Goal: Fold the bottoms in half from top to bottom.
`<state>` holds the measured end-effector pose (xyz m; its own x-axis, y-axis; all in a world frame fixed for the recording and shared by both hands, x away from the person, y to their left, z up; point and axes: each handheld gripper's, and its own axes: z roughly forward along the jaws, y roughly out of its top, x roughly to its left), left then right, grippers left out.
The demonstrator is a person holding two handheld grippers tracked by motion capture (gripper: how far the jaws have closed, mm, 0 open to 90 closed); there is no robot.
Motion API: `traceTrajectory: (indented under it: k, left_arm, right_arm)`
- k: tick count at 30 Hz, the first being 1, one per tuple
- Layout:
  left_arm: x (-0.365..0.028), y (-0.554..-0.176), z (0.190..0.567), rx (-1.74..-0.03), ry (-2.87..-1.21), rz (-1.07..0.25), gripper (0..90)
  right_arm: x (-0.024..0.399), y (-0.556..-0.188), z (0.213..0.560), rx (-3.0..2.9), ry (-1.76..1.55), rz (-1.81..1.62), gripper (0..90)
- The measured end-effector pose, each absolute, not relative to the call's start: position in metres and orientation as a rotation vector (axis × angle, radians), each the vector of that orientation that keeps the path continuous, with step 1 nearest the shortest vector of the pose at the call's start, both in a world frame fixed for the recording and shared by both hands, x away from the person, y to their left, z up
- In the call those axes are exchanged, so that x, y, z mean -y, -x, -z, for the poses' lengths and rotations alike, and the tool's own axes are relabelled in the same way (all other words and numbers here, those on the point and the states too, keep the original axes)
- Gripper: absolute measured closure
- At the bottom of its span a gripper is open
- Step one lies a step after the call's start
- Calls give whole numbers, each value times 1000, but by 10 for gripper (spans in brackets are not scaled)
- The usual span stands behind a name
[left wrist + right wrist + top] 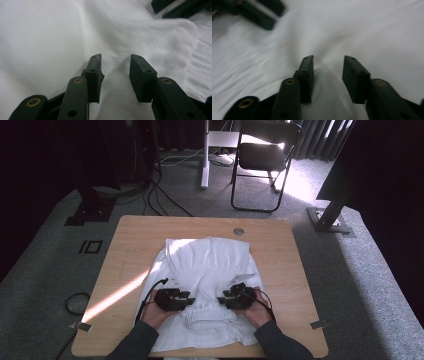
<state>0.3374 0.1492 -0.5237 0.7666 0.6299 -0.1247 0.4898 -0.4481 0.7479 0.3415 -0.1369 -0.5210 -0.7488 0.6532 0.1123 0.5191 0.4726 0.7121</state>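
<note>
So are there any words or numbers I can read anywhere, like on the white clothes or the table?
"10": that is how the black mark on the grey carpet left of the table seems to read; it could be just a shape.
White garment: no print or label shows.
Table: no writing.

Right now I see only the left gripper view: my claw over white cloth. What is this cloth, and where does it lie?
Observer: It is a white garment, spread on a wooden table.
Operator: Where is the right claw?
Observer: The right claw is also on the garment, level with the left claw. A ribbed band lies between them.
Operator: Does the right claw grip?
Observer: No. Its jaws stand open, with a cloth ridge between them.
</note>
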Motion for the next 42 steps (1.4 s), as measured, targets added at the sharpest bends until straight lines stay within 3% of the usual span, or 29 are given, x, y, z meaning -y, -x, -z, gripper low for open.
traceTrajectory:
  k: [2,4,5,9,12,16,21,36,42]
  left_arm:
    - [-153,-348,510,-858,-2100,-297,580]
    - [-153,-348,510,-858,-2100,-297,564]
    - [-155,-375,494,-892,-2064,-412,542]
    - [-155,-405,495,-947,-2058,-492,531]
    - [-157,-440,516,-1056,-2066,-523,532]
    - [-162,-451,540,-1130,-2076,-507,531]
    - [-172,-444,552,-1147,-2018,-454,541]
    - [-175,-396,549,-1117,-2062,-390,542]
    - [-193,-410,517,-1159,-1958,-557,461]
  right_arm:
    - [146,-356,514,-2434,-1052,-1133,542]
    - [150,-366,511,-2387,-1077,-1120,542]
    - [156,-389,508,-2316,-1127,-1128,510]
    - [157,-420,508,-2265,-1165,-1110,485]
    - [153,-453,520,-2246,-1232,-1076,484]
    - [153,-471,541,-2265,-1283,-1032,504]
    - [156,-467,549,-2274,-1315,-1016,521]
    - [161,-424,552,-2326,-1229,-1039,521]
    - [161,-422,552,-2326,-1219,-1038,522]
